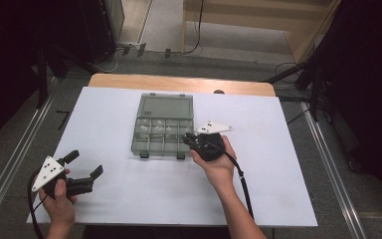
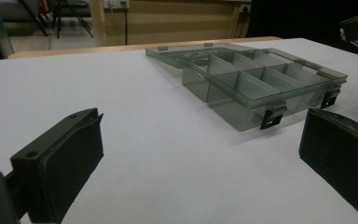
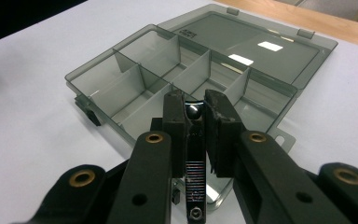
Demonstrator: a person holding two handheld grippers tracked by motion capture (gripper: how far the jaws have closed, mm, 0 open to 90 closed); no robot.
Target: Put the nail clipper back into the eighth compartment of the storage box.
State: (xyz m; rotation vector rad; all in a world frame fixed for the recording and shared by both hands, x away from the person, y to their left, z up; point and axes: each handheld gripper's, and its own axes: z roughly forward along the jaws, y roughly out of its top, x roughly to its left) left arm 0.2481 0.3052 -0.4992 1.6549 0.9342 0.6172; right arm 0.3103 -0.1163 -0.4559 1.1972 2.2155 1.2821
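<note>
- Table (image 1: 129, 199) wore a white sheet, wood at its far edge; grey floor beyond.
- Organizer box (image 1: 162, 130) lay open mid-table, its lid label unreadable.
- My right gripper (image 3: 195, 105) pinched a small dark object (image 3: 193, 111); my left gripper (image 1: 82, 164) gaped empty.

The thin black thing (image 3: 195, 172) between the jaws of the right gripper (image 3: 196, 105) is mostly hidden by them, and I cannot tell what it is. In the high view, small pale bits (image 1: 155, 130) in the box (image 1: 149, 148) at 12 o'clock from the gripper are too tiny to name.
</note>
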